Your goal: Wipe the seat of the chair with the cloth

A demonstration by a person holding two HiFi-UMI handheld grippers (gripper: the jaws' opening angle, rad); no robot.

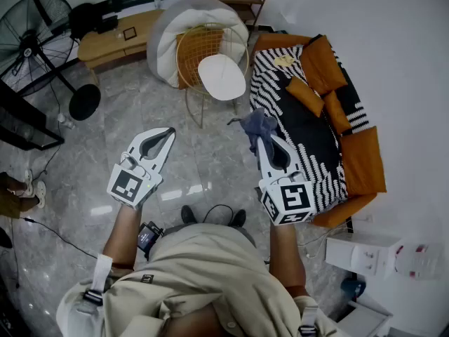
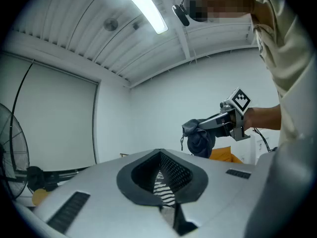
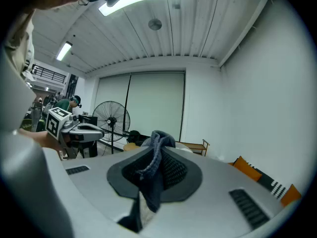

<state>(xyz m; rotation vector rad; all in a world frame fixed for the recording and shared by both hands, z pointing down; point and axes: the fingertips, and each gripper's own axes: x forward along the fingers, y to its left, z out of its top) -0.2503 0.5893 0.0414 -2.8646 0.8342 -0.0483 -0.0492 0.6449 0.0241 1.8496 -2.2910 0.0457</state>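
Observation:
A chair with a white seat (image 1: 222, 76) and a gold wire back stands on the floor ahead of me, apart from both grippers. My right gripper (image 1: 259, 136) is shut on a grey-blue cloth (image 1: 257, 121), held in the air near the chair's right front. In the right gripper view the cloth (image 3: 154, 170) hangs bunched between the jaws of the right gripper (image 3: 157, 139). My left gripper (image 1: 170, 130) hovers to the chair's left front, its jaws closed together with nothing in them. The left gripper view shows the left gripper (image 2: 159, 152) and, beyond it, the cloth (image 2: 200, 139).
A sofa (image 1: 365, 161) with a black-and-white striped throw and orange cushions runs along the right. A round grey armchair (image 1: 172, 30) sits behind the chair. A standing fan (image 1: 42, 27) and a low wooden bench (image 1: 105, 41) are at the back left. Cables lie on the marble floor.

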